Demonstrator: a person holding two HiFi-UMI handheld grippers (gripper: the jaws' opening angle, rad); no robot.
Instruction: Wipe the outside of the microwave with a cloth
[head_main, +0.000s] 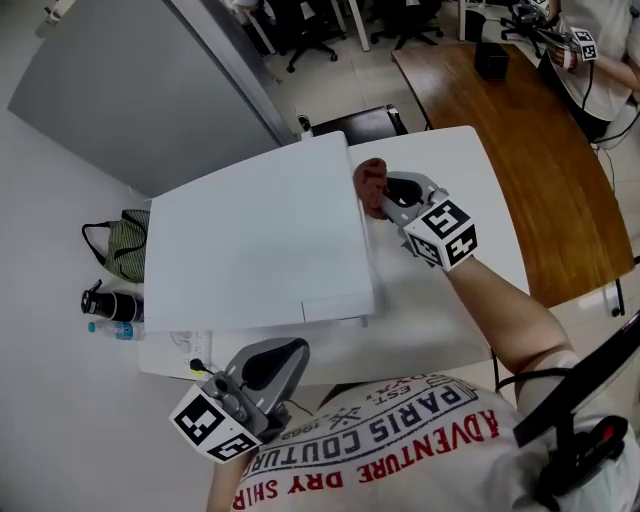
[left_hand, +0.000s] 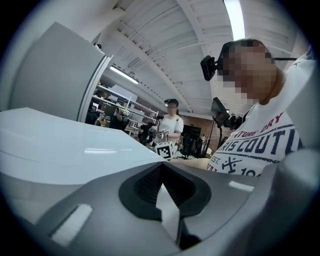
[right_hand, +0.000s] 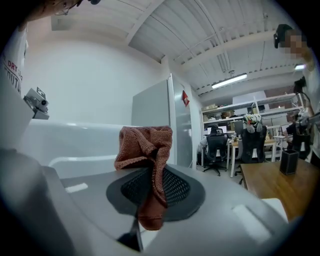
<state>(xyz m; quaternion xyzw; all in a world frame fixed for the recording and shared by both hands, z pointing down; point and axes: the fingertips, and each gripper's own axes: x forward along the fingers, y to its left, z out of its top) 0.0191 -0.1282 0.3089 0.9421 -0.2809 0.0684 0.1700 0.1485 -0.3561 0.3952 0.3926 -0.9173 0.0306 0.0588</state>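
A white microwave (head_main: 255, 245) stands on a white table (head_main: 450, 290); from the head view I look down on its flat top. My right gripper (head_main: 383, 196) is shut on a reddish-brown knitted cloth (head_main: 369, 184), which touches the microwave's right side near the back corner. In the right gripper view the cloth (right_hand: 146, 150) hangs bunched between the shut jaws, with the white microwave wall (right_hand: 70, 145) just left of it. My left gripper (head_main: 268, 366) sits low at the table's near edge, shut and holding nothing; its own view shows the microwave (left_hand: 60, 145) beside it.
Left of the microwave, on the floor, lie a green bag (head_main: 125, 243) and a dark bottle (head_main: 110, 303). A wooden table (head_main: 500, 130) lies to the right, with another person (head_main: 590, 50) holding a gripper. Office chairs (head_main: 310, 30) stand farther back.
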